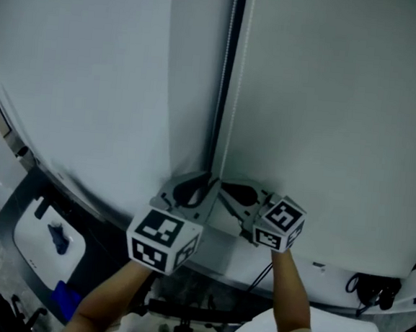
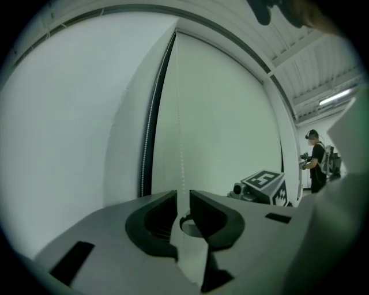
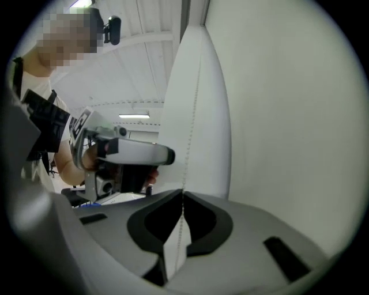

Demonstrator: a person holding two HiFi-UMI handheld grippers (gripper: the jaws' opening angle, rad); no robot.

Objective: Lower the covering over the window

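Note:
A pale roller blind [image 1: 329,100] covers the window, and a thin white bead chain [image 1: 232,91] hangs down its dark centre gap. My left gripper [image 1: 195,189] is level at the chain. Its jaws stand slightly apart in the left gripper view, where the bead chain [image 2: 179,115] runs through the gap of the left gripper [image 2: 183,196] without being pressed. My right gripper [image 1: 236,194] sits just to the right of it. In the right gripper view the tips of the right gripper [image 3: 183,195] meet on the bead chain [image 3: 193,115].
A second blind panel [image 1: 79,64] hangs to the left of the gap. Below the sill are a white bin [image 1: 50,238] with blue items and dark cables [image 1: 371,288]. A person [image 2: 316,158] stands far off on the right.

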